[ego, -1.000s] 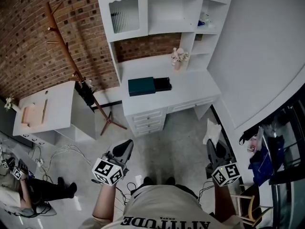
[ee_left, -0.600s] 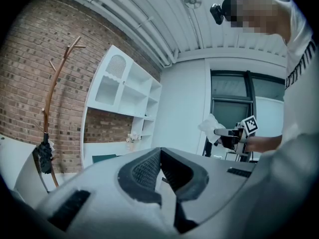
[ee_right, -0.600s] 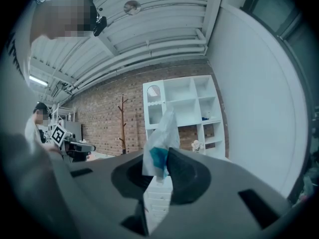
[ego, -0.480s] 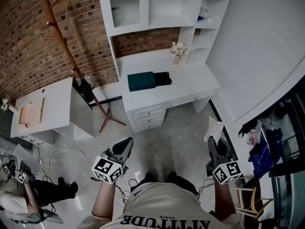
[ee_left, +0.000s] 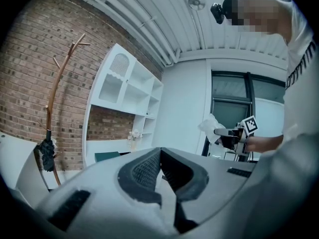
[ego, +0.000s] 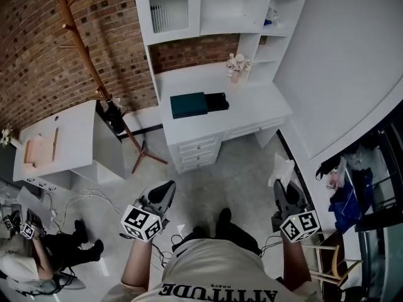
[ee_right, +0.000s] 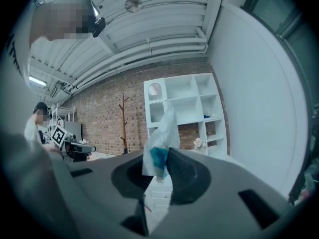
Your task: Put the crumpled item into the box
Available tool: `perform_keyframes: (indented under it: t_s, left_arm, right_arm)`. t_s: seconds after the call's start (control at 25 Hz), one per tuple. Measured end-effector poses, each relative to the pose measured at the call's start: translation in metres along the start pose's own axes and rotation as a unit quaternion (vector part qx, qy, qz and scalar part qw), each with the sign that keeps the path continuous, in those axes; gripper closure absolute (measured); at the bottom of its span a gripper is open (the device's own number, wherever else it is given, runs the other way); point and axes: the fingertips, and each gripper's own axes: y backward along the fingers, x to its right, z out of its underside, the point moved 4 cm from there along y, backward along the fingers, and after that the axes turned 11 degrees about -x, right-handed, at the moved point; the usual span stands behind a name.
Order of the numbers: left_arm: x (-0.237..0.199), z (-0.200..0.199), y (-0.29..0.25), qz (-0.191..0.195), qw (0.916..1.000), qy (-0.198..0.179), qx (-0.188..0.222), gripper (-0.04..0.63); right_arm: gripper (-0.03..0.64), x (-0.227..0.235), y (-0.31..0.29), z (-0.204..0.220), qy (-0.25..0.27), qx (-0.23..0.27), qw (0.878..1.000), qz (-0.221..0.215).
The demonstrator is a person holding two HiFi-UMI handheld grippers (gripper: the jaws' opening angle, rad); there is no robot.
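A dark teal box (ego: pixel 188 104) lies on the white desk (ego: pixel 252 112) ahead, with a black part at its right end. My right gripper (ego: pixel 281 185) is shut on the crumpled item (ego: pixel 282 169), a white wad that sticks up from the jaw tips over the floor. In the right gripper view the crumpled item (ee_right: pixel 160 142) shows a blue patch between the pads. My left gripper (ego: pixel 168 187) hangs over the floor to the left, shut and with nothing in it. In the left gripper view its jaws meet at the tips (ee_left: pixel 160 151), and the box (ee_left: pixel 106 156) shows small far off.
A wooden coat stand (ego: pixel 94 74) stands left of the desk, with a low white table (ego: pixel 60 145) beyond it. A small vase of flowers (ego: pixel 236 65) sits at the desk's back. A seated person (ego: pixel 38 257) and cables occupy the lower left floor. A wooden chair (ego: pixel 327 270) is at right.
The person has stepped a little forward, one foot now ahead of the other. Both grippers keep their places and the right one still holds the crumpled item.
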Motion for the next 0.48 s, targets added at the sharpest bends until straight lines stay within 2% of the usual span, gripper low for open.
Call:
perform_keyframes:
  t_s: [0.24,0.48]
  left_arm:
    - [-0.013,0.002,-0.011,-0.013,0.9999,0.006,-0.006,0.571]
    - [-0.017,-0.006,-0.039,-0.024,0.9996,0.008,-0.012,0.570]
  right_arm:
    - [0.546,0.009,-0.022,-0.004,0.001,-0.001,1.000,-0.012]
    - [0.546,0.038,-0.055,-0.006,-0.005,-0.006,0.999,-0.031]
